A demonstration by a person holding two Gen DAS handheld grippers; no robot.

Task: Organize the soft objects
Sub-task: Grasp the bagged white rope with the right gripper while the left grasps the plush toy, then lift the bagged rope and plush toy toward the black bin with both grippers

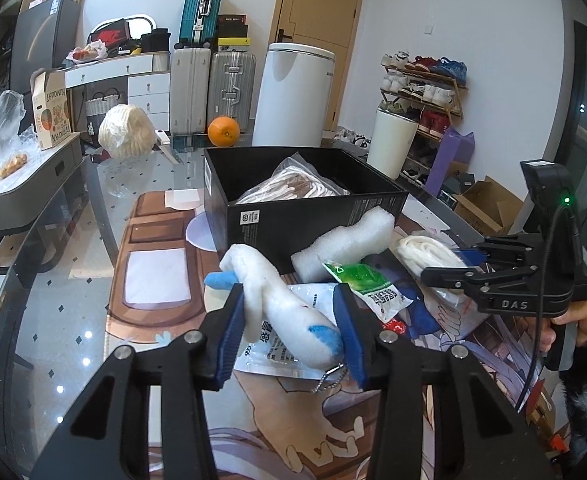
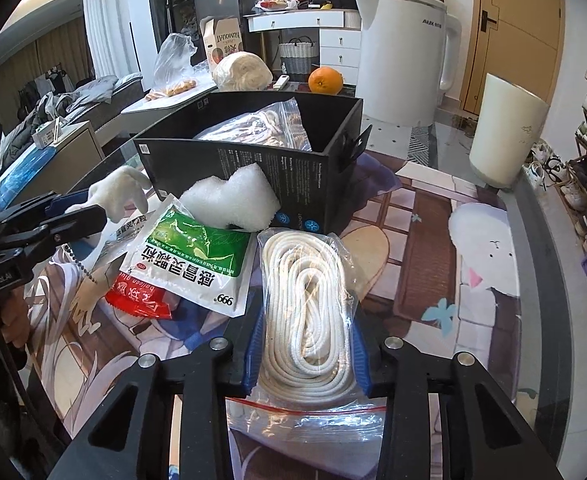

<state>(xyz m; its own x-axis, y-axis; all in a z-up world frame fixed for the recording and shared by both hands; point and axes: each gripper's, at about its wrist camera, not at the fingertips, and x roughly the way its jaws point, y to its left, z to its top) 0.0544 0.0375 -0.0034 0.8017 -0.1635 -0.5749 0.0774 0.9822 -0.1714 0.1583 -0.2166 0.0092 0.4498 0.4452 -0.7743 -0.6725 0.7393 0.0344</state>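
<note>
Left wrist view first: left gripper (image 1: 289,330) has its blue pads pinching the white plush toy (image 1: 281,304), which runs diagonally between the jaws, blue-tipped end low on the right, head end up to the left toward the black box (image 1: 317,216). That box sits straight ahead just past the toy, open top, with one bagged rope (image 1: 293,186) already inside. So I'd guess the coming move is up, forward and over the near wall. Between toy and box there's one white foam piece (image 1: 349,244) leaning on the box front, plus a green-and-white sachet (image 1: 367,286). The right gripper (image 1: 449,270) shows at the right edge, a hand behind it, over a second rope bag.

Right wrist view: right gripper (image 2: 307,354) is clamped across the rope bundle in a zip bag (image 2: 307,300), long axis running straight away from the camera toward the box (image 2: 253,164). Box is dead ahead and slightly left, about as close for this hand as for the other. Count here: two rope bags (one boxed, one gripped), one foam piece (image 2: 229,200), two green-and-white sachets (image 2: 197,256) overlapping, one red packet (image 2: 137,298), one plush (image 2: 121,196) in the left gripper (image 2: 73,216).
</note>
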